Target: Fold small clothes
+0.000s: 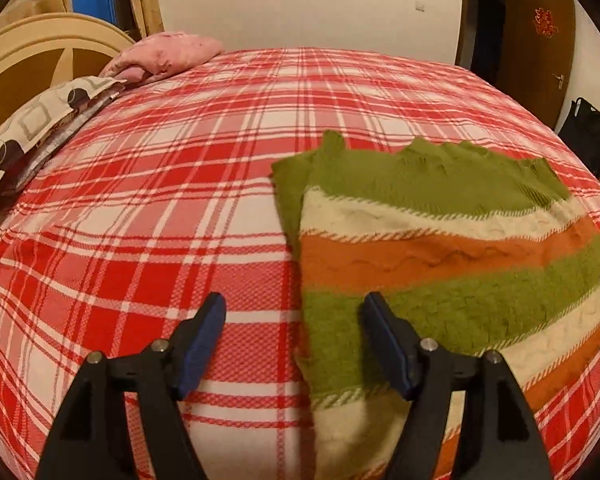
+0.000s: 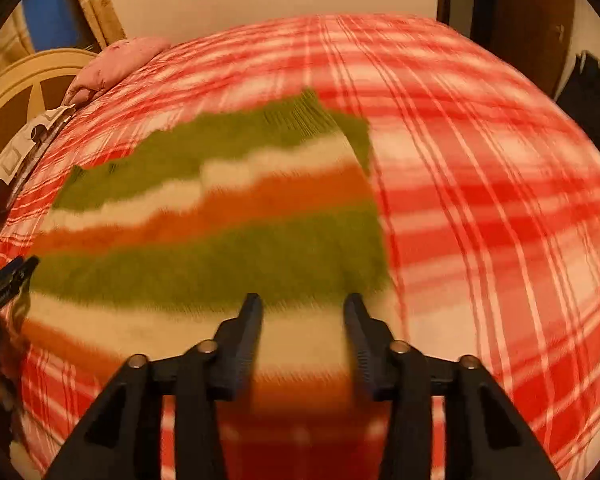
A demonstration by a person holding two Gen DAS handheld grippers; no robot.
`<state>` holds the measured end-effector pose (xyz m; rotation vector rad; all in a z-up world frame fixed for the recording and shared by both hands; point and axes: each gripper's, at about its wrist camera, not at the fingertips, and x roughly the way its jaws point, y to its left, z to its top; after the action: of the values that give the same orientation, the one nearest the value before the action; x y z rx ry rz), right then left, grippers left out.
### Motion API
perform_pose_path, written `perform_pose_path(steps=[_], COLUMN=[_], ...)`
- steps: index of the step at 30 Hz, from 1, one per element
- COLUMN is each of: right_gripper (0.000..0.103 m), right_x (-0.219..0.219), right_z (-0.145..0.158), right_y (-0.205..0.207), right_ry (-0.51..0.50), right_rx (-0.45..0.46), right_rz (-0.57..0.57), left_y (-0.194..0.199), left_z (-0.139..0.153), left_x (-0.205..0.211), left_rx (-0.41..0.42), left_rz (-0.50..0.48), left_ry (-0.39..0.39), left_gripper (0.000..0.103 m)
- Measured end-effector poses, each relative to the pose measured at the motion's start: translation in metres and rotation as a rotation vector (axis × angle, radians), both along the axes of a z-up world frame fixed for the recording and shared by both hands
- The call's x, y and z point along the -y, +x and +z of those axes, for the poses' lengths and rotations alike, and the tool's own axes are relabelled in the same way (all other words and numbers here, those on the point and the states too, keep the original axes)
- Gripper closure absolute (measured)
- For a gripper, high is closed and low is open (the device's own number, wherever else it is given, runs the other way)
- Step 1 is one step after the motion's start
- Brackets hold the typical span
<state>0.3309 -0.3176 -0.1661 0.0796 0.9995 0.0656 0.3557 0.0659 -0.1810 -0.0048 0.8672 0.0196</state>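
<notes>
Left wrist view: the left gripper (image 1: 294,308) hangs over the bed with its jaws spread wide and nothing between them. Its left finger sits above the red-and-white plaid bedspread (image 1: 140,208); its right finger (image 1: 384,340) lies over the near left part of the striped knit sweater (image 1: 440,240). The sweater lies flat on the right half of the bed, in bands of green, cream and orange, with its ragged green edge at the far side and its left side folded in as a narrow strip. At the far left a pink pillow (image 1: 168,54) rests beside a patterned pillow (image 1: 40,120) against the cream headboard (image 1: 32,60). A brown door (image 1: 540,36) stands at the far right, with a black bag (image 1: 590,136) below it.

Right wrist view: this picture is motion-blurred. The right gripper (image 2: 303,312) is over the near right part of the sweater (image 2: 220,220), jaws partly apart; they seem to clamp nothing, though the blur makes contact hard to judge. The sweater fills the left and middle, with plaid bedspread (image 2: 480,200) to its right. The other gripper's tip (image 2: 10,280) shows at the left edge.
</notes>
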Motion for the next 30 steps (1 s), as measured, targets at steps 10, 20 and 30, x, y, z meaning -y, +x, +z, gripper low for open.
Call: perform_pose_path(steps=[10, 20, 30], right_gripper=[0.090, 0.059, 0.098], right_x=[0.021, 0.038, 0.039], right_z=[0.003, 0.000, 0.003], right_y=[-0.020, -0.006, -0.029], right_ry=[0.100, 0.160, 0.119], right_rx=[0.028, 0.029, 0.036], right_rz=[0.006, -0.009, 0.007], left_y=[-0.013, -0.021, -0.023], left_z=[-0.002, -0.006, -0.009], left_x=[-0.006, -0.014, -0.018], left_rx=[0.003, 0.018, 0.005], left_rz=[0.028, 0.044, 0.062], left_ry=[-0.019, -0.062, -0.086], left_gripper=[0.025, 0.020, 0.014])
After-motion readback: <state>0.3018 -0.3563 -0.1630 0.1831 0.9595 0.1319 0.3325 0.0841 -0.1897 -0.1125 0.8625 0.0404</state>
